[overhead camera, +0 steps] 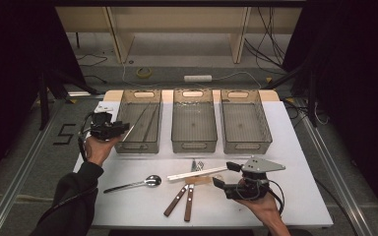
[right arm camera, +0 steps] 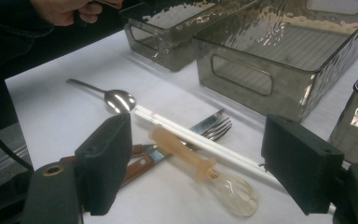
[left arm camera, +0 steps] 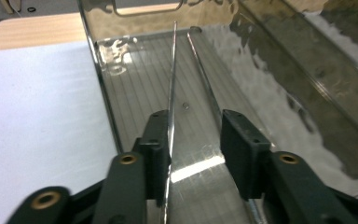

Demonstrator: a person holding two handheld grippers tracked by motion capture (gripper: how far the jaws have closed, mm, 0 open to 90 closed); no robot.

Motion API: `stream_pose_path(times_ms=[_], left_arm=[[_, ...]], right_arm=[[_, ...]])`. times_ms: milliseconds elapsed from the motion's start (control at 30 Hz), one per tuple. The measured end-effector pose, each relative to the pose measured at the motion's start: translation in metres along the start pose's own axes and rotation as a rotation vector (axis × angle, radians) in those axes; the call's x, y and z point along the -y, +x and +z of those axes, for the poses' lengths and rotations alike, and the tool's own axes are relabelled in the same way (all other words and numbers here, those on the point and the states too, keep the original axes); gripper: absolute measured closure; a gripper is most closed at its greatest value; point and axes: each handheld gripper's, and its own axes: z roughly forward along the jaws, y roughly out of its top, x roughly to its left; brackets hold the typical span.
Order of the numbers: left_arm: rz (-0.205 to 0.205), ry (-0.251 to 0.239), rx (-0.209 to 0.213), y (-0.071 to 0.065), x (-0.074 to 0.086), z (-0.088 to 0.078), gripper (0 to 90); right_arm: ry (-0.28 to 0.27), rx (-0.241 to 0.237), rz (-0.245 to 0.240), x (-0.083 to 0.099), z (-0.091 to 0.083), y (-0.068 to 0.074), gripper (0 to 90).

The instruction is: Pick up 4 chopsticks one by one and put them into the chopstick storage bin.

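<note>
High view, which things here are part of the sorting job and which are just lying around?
In the job:
left bin with metal chopsticks
spoon
white chopsticks
fork and knife
two other bins

Lying about:
tape roll
white power strip
floor cables

Three bins are standing in a row across the upper middle of the high view: the left bin (overhead camera: 139,121), the middle bin (overhead camera: 193,119) and the right bin (overhead camera: 245,121), with only narrow gaps running between their walls. The left gripper (overhead camera: 123,129) is sitting at the left bin's near-left corner, its jaws parted around a thin metal rod (left arm camera: 171,102) that is slanting into that bin. Bare table (overhead camera: 295,162) is lying open at right. In the lower middle, a spoon (overhead camera: 137,183), white chopsticks (overhead camera: 197,172) and two wooden-handled pieces (overhead camera: 183,197) are crowding the way, just left of the wide-open right gripper (overhead camera: 225,173).
</note>
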Motion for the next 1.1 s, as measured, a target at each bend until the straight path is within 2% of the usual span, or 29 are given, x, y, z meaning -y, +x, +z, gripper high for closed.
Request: stream_pose_path(times_ms=[167,267,400,467,633,833,1100], left_arm=[[0.008,0.008,0.058,-0.011,-0.003,-0.01,41.5],[0.016,0.004,0.118,-0.018,-0.004,-0.017,35.8],[0.051,0.027,0.183,-0.032,-0.004,-0.022,29.5],[0.083,0.048,0.208,-0.04,-0.003,-0.023,27.2],[0.157,0.074,0.235,-0.056,-0.002,-0.025,24.3],[0.223,0.108,0.273,-0.072,0.002,-0.025,20.2],[0.252,0.122,0.307,-0.084,0.004,-0.026,19.6]], right_arm=[[-0.006,0.004,0.0,-0.001,-0.002,0.0,25.7],[-0.004,0.004,-0.003,0.0,-0.002,0.0,25.7],[-0.002,0.001,-0.008,0.0,-0.001,0.0,25.7],[-0.004,0.001,-0.005,-0.001,-0.002,0.0,25.7],[-0.003,-0.001,-0.005,-0.001,-0.001,0.0,25.7],[-0.002,-0.004,-0.003,-0.001,-0.001,0.0,25.7],[-0.005,-0.008,-0.002,-0.001,-0.002,0.0,25.6]])
